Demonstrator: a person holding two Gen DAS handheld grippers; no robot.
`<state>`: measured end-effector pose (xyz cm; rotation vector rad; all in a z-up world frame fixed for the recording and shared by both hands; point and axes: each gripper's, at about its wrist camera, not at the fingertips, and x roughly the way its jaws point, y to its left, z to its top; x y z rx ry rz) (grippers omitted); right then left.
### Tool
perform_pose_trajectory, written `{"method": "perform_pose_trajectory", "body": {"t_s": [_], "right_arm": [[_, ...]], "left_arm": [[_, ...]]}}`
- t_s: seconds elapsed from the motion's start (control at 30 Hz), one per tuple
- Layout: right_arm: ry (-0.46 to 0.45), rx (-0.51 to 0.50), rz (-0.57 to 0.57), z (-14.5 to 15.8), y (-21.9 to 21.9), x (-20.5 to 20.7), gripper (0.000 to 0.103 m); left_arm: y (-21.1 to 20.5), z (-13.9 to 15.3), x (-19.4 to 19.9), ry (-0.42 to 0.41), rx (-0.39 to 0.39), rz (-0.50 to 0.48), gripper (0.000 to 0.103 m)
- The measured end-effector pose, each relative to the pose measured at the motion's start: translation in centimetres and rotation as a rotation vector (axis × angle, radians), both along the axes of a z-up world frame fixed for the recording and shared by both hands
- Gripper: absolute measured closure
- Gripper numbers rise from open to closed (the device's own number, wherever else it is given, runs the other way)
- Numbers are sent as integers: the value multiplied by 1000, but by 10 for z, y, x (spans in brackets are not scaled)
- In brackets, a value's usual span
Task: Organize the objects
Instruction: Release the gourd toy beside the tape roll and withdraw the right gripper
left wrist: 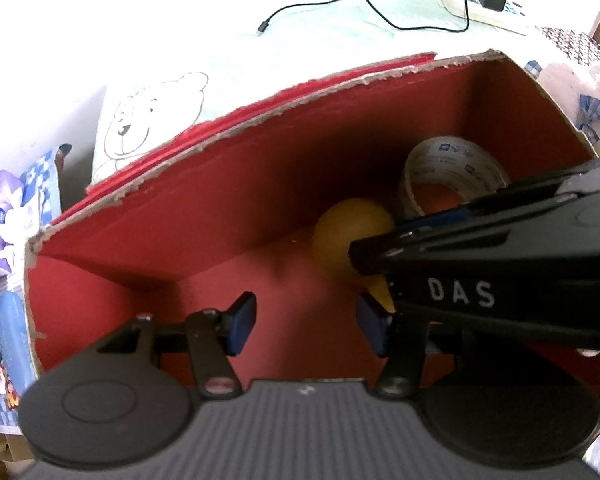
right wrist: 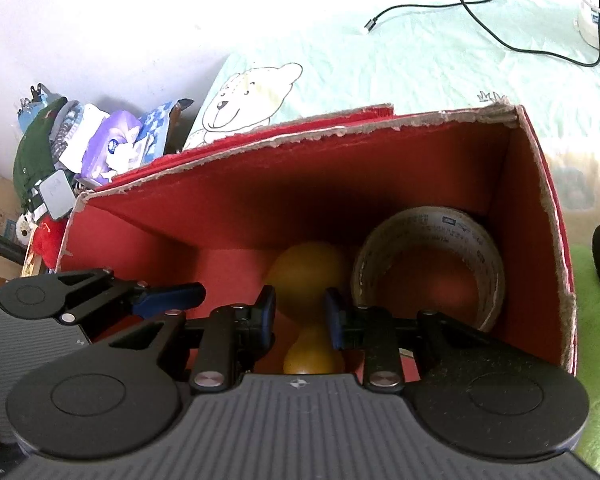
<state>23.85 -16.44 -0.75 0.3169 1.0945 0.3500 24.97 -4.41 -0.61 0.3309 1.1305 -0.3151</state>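
Red cardboard box (right wrist: 236, 216), open on top, fills both wrist views, and both handheld grippers reach down into it. Between the blue pads of the right gripper (right wrist: 300, 316) sits the narrow waist of a yellow gourd-shaped toy (right wrist: 308, 272); the pads look pressed against it, so this reads as a grip. The toy's long axis runs along the gripper's own line: its large round end points forward and down toward the box's far wall, its small end back toward the camera. A roll of tape (right wrist: 428, 264) stands tilted just beside it, in the box's right corner. The left gripper (left wrist: 306, 326) hangs to the toy's left with jaws apart and nothing between them. The right hand is clearly the nearer, so setting the toy down likely falls to it.
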Motion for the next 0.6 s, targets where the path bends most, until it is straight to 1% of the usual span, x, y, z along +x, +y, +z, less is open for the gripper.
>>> {"method": "perform_pose_trajectory", "body": {"t_s": [0.13, 0.37, 0.6], "right_arm": [[5, 9, -11, 0, -1, -1, 73], [3, 15, -4, 2, -1, -1, 73], [4, 24, -3, 2, -1, 0, 73]], "left_arm": [[-1, 0, -1, -18, 12, 1, 45], [0, -2, 2, -11, 35, 37, 44], [0, 0, 0, -39, 47, 46, 44]]}}
